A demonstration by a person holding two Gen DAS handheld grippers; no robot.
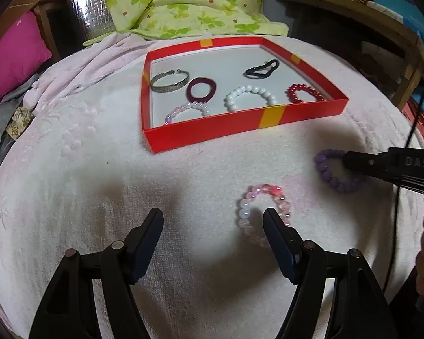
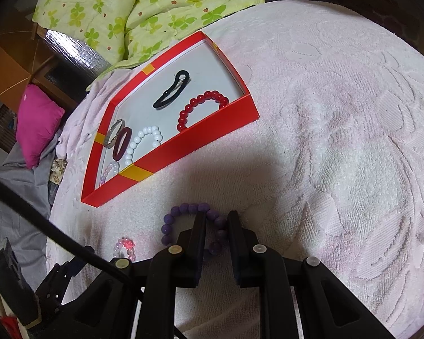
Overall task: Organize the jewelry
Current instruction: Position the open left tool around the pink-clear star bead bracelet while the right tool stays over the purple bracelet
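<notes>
Two grippers work over a pale pink towel (image 1: 70, 183). Right gripper (image 2: 217, 220): jaws nearly closed, one finger inside the loop and one outside, clamping the bead strand of the purple bead bracelet (image 2: 183, 212) on the towel. Left gripper (image 1: 213, 219): jaws wide apart, holding nothing; its right finger overlaps the pink-and-white bead bracelet (image 1: 257, 200) lying on the towel. Beyond both, a shallow red box lid (image 1: 212, 138) holds a silver bangle (image 1: 169, 80), dark red ring (image 1: 201, 89), white bead bracelet (image 1: 250, 96), red bead bracelet (image 1: 302, 93), black hair clip (image 1: 261, 69) and a pale iridescent bracelet (image 1: 183, 111).
</notes>
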